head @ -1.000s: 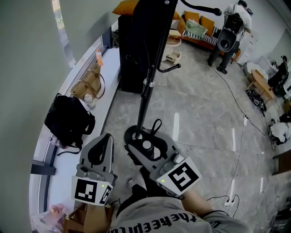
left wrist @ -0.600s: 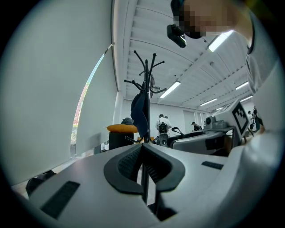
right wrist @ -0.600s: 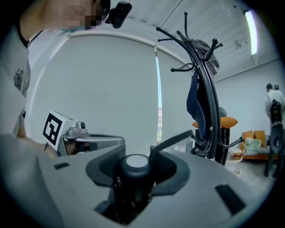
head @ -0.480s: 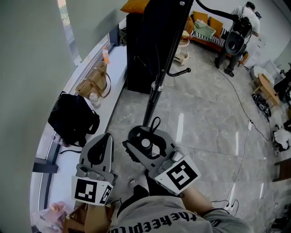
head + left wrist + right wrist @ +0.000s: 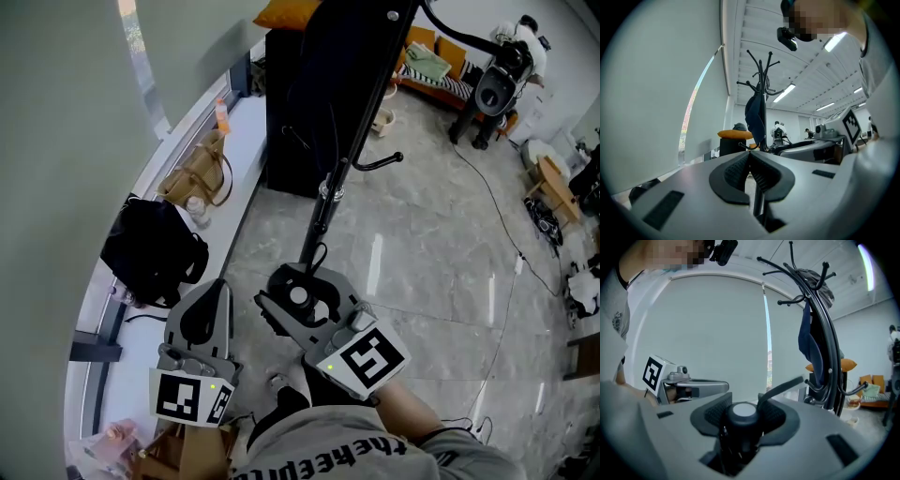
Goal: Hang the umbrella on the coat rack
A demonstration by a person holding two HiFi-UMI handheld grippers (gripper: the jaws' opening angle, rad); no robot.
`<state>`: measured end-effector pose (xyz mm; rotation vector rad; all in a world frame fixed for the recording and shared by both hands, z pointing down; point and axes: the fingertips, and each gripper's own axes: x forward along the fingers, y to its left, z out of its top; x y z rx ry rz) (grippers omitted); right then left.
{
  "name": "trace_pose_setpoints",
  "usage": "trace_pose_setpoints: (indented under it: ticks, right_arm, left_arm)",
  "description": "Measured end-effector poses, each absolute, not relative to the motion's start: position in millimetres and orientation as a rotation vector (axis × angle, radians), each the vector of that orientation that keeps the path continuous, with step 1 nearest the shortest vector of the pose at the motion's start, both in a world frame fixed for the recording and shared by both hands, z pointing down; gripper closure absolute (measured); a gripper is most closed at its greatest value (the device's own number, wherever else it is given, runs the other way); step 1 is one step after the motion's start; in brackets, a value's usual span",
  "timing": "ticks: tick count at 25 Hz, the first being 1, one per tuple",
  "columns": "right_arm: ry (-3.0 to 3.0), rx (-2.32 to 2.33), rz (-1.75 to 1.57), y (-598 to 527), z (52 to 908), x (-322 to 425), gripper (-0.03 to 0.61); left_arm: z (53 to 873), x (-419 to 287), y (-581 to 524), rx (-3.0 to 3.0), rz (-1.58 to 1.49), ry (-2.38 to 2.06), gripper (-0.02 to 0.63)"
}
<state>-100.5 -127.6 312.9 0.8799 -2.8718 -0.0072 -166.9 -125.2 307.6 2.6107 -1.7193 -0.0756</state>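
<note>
**Head view with the two gripper views.** The right gripper (image 5: 296, 289) holds a folded black umbrella (image 5: 743, 411) by its handle. Its fingers are closed narrowly on the round-capped grip, just below centre of the head view. The wrist strap (image 5: 320, 257) loops free above the cap, toward the foot of the coat rack (image 5: 315, 228), whose pole rises to the upper right of the frame. The left gripper (image 5: 217, 292) sits at lower left, beside the right one, its fingers (image 5: 733, 171) pressed together with nothing between them. Judged step: the umbrella is in hand and near the rack but not yet hung, and the strap is apart from every hook. The next move likely calls for raising the handle until the strap loop can drop over a free hook, such as the low one (image 5: 379, 163). The idle left gripper could spread the loop. Only the head view shows the floor layout: the lower pole, a black cabinet (image 5: 295, 122) behind it, and bags on the white counter (image 5: 236, 141) at left. The gripper views, looking upward, show the crown of upper hooks (image 5: 790, 263) and a dark blue garment (image 5: 808, 348) hanging from it, neither plain from above. The umbrella below the fingers is mostly hidden.
</note>
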Motion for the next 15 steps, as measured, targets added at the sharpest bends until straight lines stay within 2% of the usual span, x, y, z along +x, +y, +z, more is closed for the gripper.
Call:
trace_pose_setpoints:
  ticks: [15]
  right_arm:
    - [-2.833,0.891,0.057,-159,333,-100,0.397]
  left_arm:
    - [322,-172,-149,2.567,-0.069,-1.722,0.598]
